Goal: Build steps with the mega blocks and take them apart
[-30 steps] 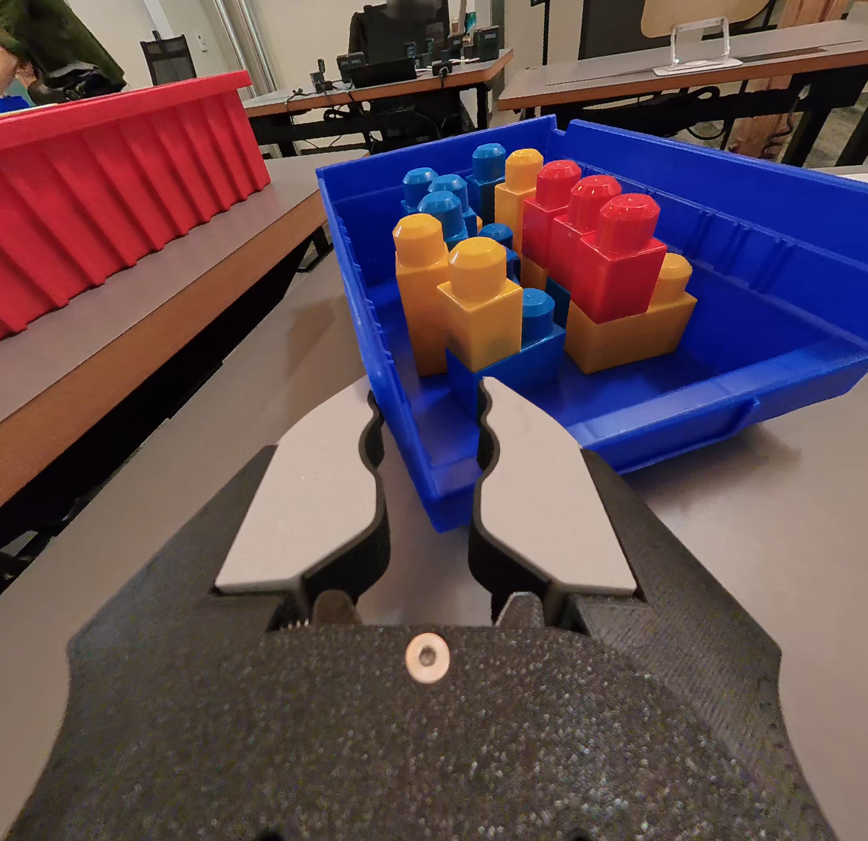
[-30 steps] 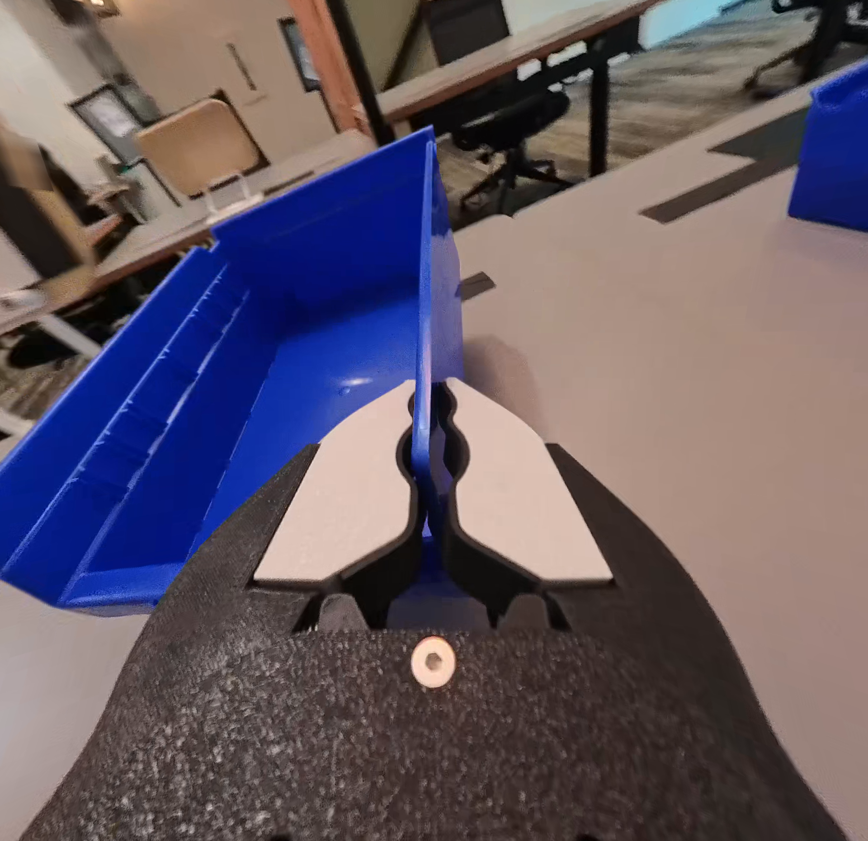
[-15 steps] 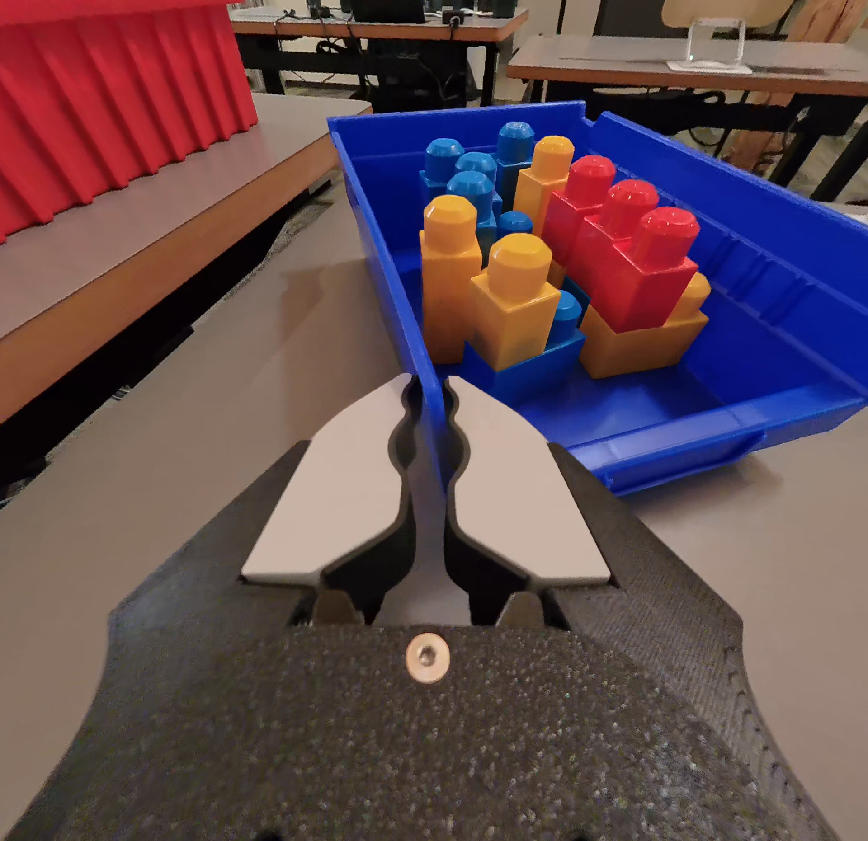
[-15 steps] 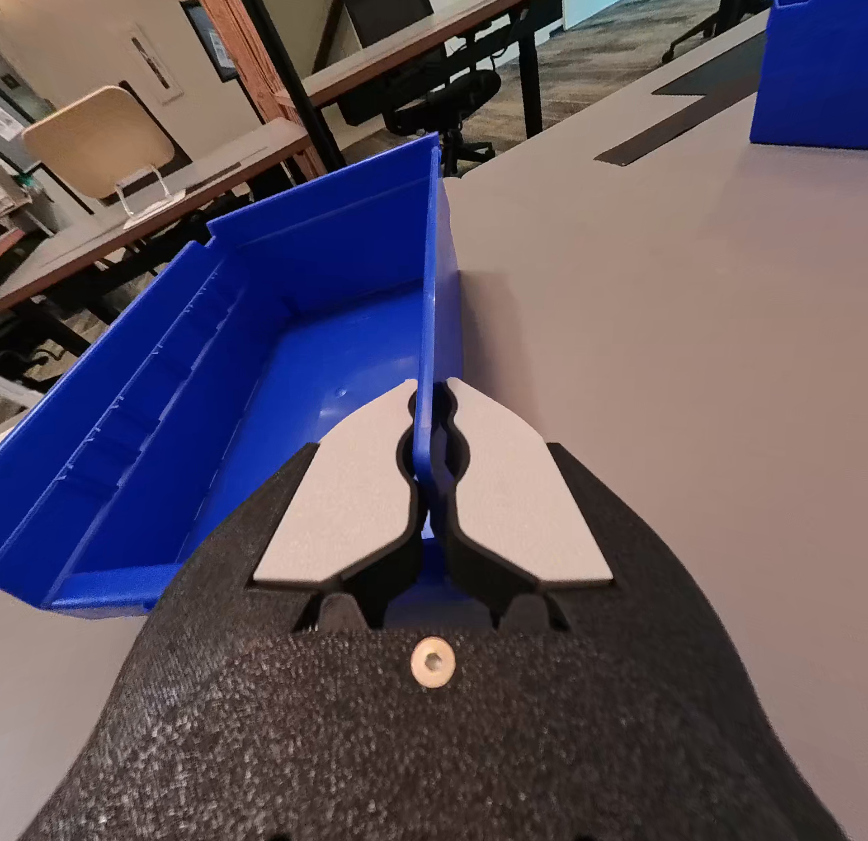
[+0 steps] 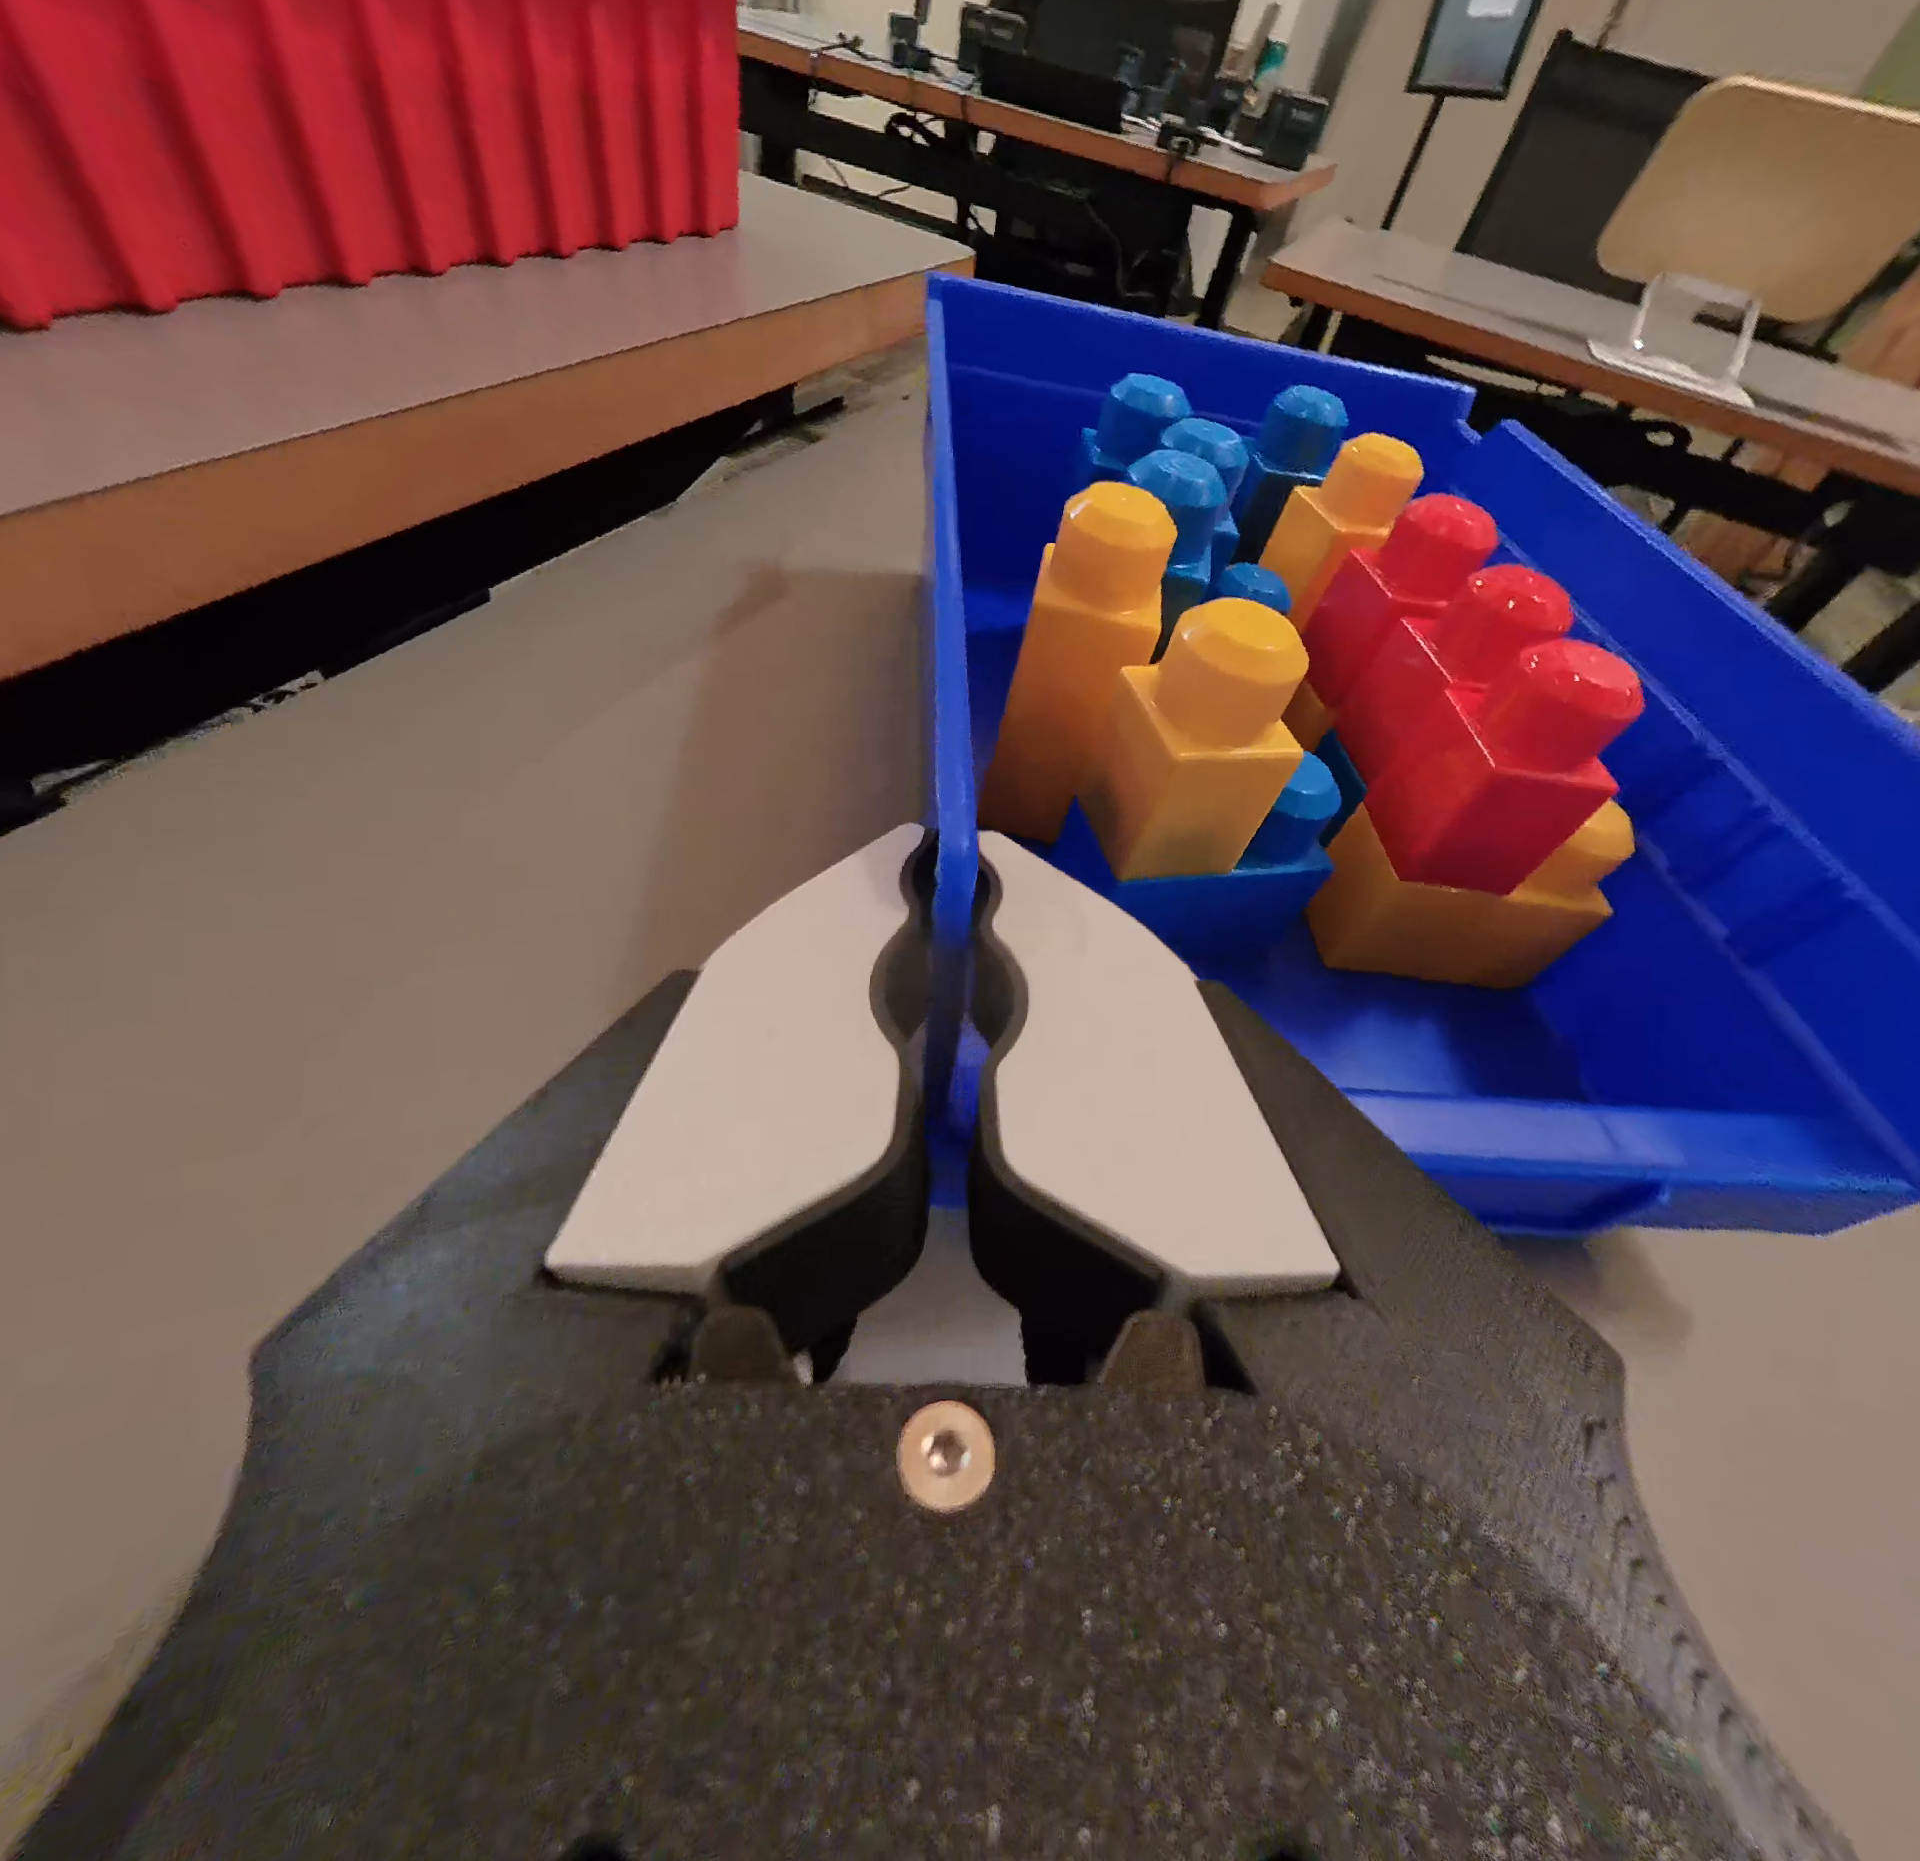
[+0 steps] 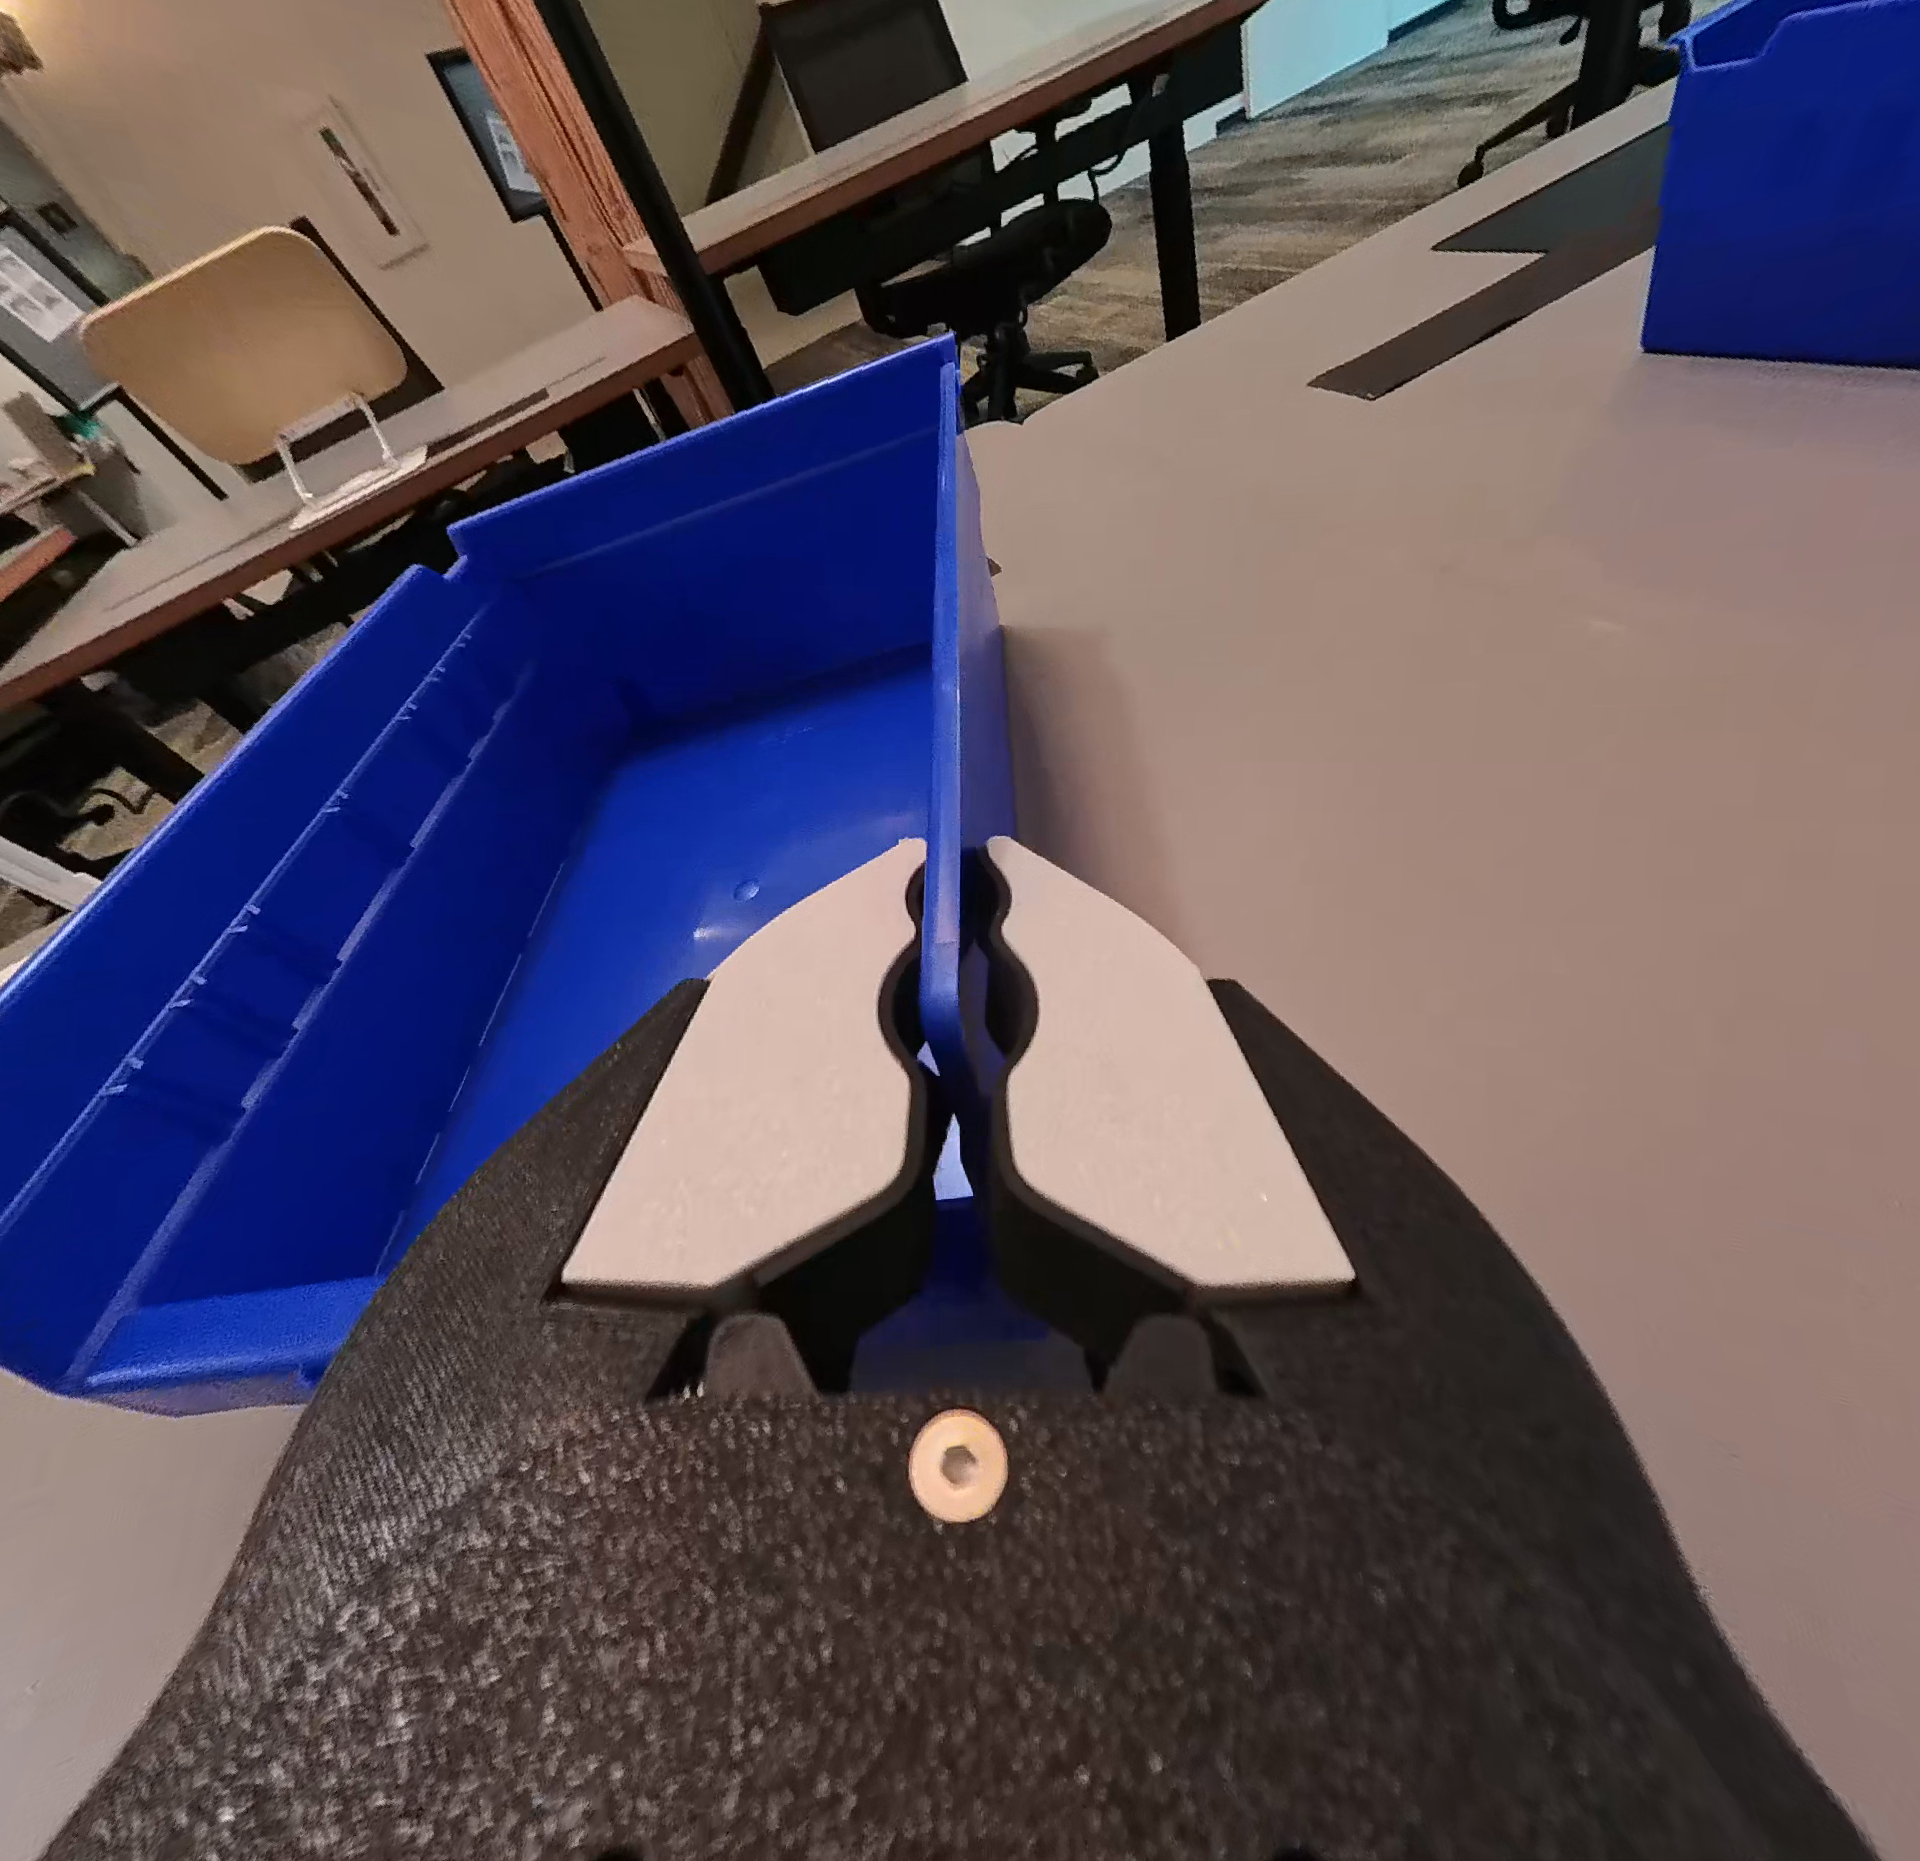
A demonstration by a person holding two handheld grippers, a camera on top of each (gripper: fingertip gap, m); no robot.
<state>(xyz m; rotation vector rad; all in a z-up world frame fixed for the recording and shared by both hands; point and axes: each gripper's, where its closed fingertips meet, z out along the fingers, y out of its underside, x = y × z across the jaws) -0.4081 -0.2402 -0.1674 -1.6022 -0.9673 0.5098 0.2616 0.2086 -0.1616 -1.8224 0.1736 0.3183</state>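
Blue bin point(image 5: 1714, 731) wall was pinched by the left gripper point(image 5: 951, 855), clamped on its rim; the mega blocks point(image 5: 1299, 689) stood inside at 1 o'clock, stacked in yellow, red and blue. A blue bin point(image 6: 312, 928) wall was likewise clamped in the right gripper point(image 6: 951, 855); no blocks were shown in that view. Judged step: bin positioning before building. Next, both grips likely need releasing. Whether 1 bin or 2 were held couldn't be told.

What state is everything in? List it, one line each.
left gripper: shut on the blue bin's left wall.
right gripper: shut on its right wall.
blue bin: upright, gripped on both sides.
mega blocks: stacked together inside the bin.
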